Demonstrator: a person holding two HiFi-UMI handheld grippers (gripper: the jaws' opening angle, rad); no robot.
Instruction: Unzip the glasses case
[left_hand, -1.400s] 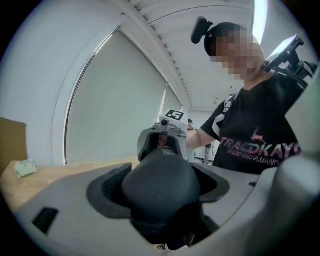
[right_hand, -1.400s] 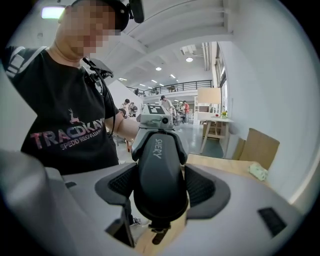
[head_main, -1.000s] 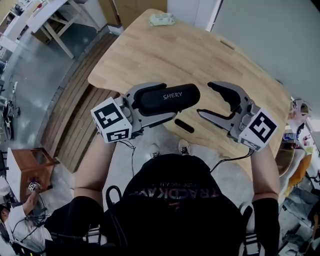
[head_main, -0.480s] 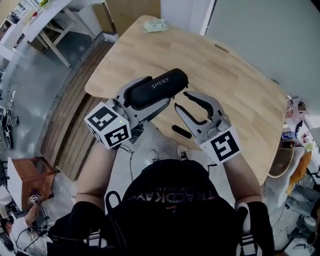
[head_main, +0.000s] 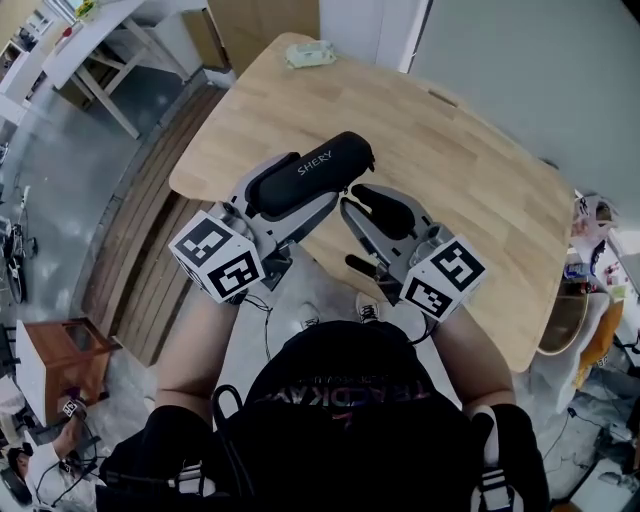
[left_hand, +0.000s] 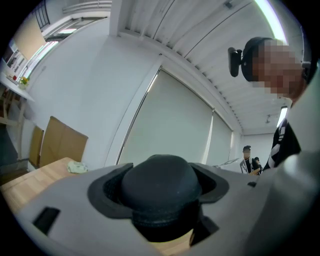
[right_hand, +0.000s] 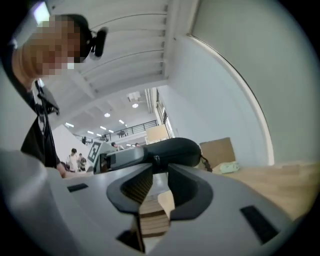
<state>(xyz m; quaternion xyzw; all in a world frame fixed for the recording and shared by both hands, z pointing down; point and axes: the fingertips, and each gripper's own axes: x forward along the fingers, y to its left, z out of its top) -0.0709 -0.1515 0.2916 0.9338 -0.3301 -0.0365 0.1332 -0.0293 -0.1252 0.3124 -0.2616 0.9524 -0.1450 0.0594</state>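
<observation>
Holds a black oblong zip-up glasses case (head_main: 325, 160) lettered SHERY clamped end-on in the left gripper (head_main: 312, 185), lifted clear above the near edge of the pale wooden counter (head_main: 450, 150). Has just been closing the right gripper (head_main: 350, 197) down to a narrow gap, tips just beside the case's zip side, nothing pinched between them.

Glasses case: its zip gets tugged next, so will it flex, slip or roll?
Probably stiff: the glasses case juts past the left gripper without sagging or denting. Its rounded body might roll if set down. The matte skin likely resists slipping.
</observation>
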